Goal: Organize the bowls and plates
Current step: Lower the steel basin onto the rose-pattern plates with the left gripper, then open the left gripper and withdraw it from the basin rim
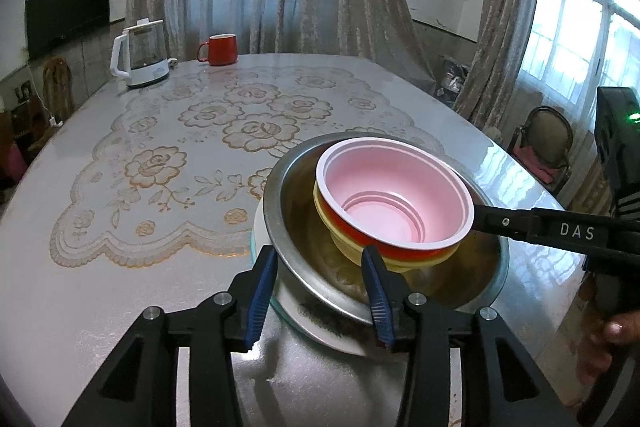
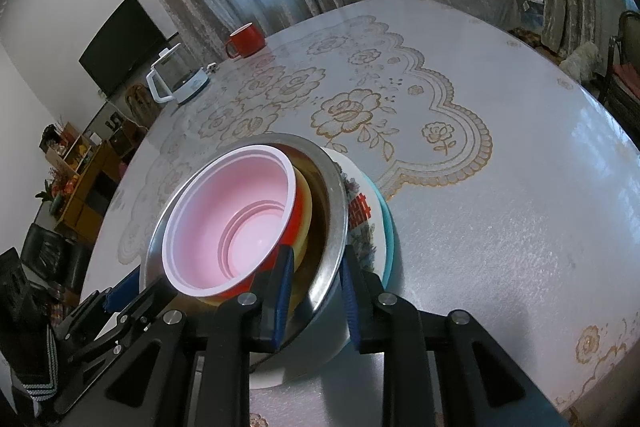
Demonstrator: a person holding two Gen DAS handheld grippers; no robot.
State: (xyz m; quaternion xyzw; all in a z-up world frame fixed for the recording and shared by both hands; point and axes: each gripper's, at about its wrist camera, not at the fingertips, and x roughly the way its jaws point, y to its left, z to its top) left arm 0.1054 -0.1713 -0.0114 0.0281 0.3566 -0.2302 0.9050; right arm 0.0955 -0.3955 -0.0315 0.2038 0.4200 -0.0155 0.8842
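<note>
You're looking at one stack on the table (image 1: 120, 299); counting it down: one pink bowl (image 1: 394, 203) sitting on top; one red bowl (image 1: 404, 251) under it; one yellow bowl (image 1: 348, 247) under that; one steel basin (image 1: 304, 259) holding all three; one white patterned plate (image 2: 362, 223) lying below the basin; one glass plate (image 2: 390, 227) showing as an edge beneath it, so you're getting three bowls, one basin, two plates; elsewhere you're seeing one red mug (image 1: 218, 49); one kettle (image 1: 140, 55); two grippers showing in frame.
</note>
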